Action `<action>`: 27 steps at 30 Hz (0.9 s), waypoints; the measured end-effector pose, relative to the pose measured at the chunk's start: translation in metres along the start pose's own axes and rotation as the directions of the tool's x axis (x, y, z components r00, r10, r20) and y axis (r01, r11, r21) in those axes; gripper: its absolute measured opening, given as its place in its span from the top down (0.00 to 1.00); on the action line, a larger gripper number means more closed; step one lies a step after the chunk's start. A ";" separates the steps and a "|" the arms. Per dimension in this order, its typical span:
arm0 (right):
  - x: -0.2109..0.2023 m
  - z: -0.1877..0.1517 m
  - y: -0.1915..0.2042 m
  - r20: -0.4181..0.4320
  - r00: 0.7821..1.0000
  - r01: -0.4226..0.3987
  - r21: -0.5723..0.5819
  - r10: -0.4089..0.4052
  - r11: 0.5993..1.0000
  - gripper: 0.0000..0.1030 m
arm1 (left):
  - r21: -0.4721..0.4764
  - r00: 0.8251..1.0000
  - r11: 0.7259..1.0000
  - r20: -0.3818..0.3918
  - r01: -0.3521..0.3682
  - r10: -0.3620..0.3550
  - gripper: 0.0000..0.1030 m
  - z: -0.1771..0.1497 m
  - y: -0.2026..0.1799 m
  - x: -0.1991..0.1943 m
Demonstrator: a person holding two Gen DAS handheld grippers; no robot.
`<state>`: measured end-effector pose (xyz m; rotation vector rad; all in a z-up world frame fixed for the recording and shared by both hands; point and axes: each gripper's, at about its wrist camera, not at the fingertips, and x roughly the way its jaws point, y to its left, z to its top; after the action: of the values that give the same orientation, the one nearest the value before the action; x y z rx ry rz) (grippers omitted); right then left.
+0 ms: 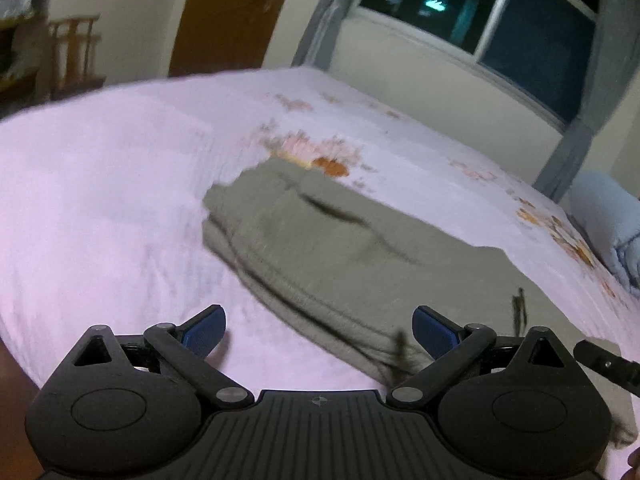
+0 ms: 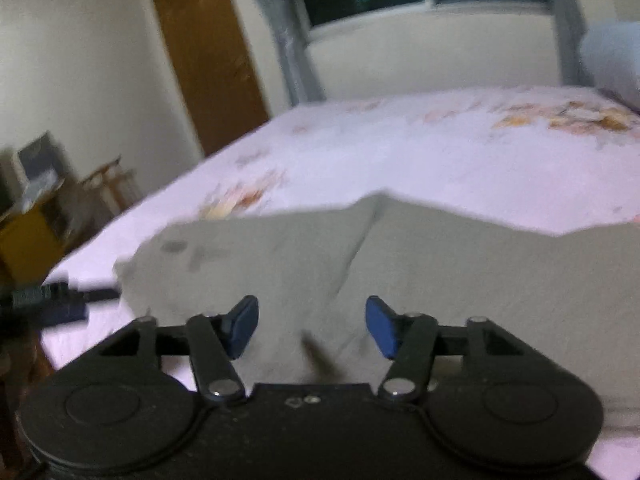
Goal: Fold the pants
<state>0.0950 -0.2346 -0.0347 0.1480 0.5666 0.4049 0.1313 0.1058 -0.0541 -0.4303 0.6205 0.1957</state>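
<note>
A pale pink bed [image 1: 100, 200] carried folded grey pants [image 1: 320, 248] ahead of both tongs; left tongs [image 1: 319, 330] and right tongs [image 2: 312, 326] stood apart, holding nothing.

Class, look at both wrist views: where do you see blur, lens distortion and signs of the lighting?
Left wrist view: motion blur smears the grey-green folded pants and the pink floral bedsheet; the fisheye bows the bed edge; the window is dark, so the light is indoor. Right wrist view: softer still, with the brown wooden door leaning.
</note>
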 end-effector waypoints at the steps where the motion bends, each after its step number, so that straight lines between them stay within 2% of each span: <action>1: 0.007 0.002 -0.002 -0.013 0.999 0.042 0.005 -0.042 0.999 0.62 | -0.015 1.000 1.000 -0.011 0.004 -0.005 0.04 -0.001 0.002 0.002; 2: 0.018 0.001 -0.003 -0.060 0.997 0.056 0.006 -0.056 0.998 0.65 | -0.024 1.000 1.000 -0.020 0.008 -0.008 0.04 -0.002 0.004 0.004; 3: 0.037 -0.007 -0.005 -0.177 0.983 0.052 0.012 -0.050 0.999 0.67 | -0.031 1.000 1.000 -0.028 0.005 -0.006 0.04 -0.002 0.005 0.005; 7: 0.031 -0.016 0.004 -0.193 0.981 0.014 -0.034 -0.020 0.999 0.66 | -0.057 0.999 0.998 -0.036 -0.004 0.002 0.03 -0.007 0.011 0.003; 9: 0.023 -0.009 0.002 -0.162 0.987 0.011 -0.038 -0.017 0.999 0.69 | -0.064 0.999 0.998 -0.051 -0.003 -0.001 0.03 -0.009 0.012 0.005; 11: 0.004 0.000 -0.012 -0.071 0.996 0.051 0.014 -0.050 0.999 0.67 | -0.054 0.999 0.999 -0.047 0.000 -0.002 0.03 -0.009 0.011 0.004; 15: -0.032 0.016 -0.060 0.030 0.986 0.159 0.086 -0.162 0.983 0.66 | -0.008 0.998 1.000 -0.053 0.019 -0.020 0.03 -0.013 -0.008 0.002; 18: -0.056 0.028 -0.098 0.067 0.975 0.199 0.132 -0.209 0.971 0.63 | 0.109 0.999 0.993 -0.029 0.041 -0.038 0.03 -0.022 -0.048 -0.003; 22: -0.072 0.041 -0.150 0.096 0.964 0.226 0.206 -0.250 0.952 0.55 | 0.271 0.990 0.953 -0.013 0.138 -0.140 0.03 -0.034 -0.124 -0.006; 25: -0.070 0.049 -0.190 0.094 0.967 0.204 0.272 -0.237 0.941 0.55 | 0.300 0.975 0.929 -0.026 0.216 -0.219 0.03 -0.039 -0.170 0.001; 27: -0.067 0.053 -0.208 0.075 0.981 0.151 0.299 -0.181 0.942 0.58 | 0.329 0.968 0.911 -0.049 0.247 -0.245 0.03 -0.043 -0.198 0.008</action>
<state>0.1415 -0.4531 -0.0091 0.4000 0.5316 0.1454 0.1755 -0.0900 -0.0252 -0.1780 0.5862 -0.1523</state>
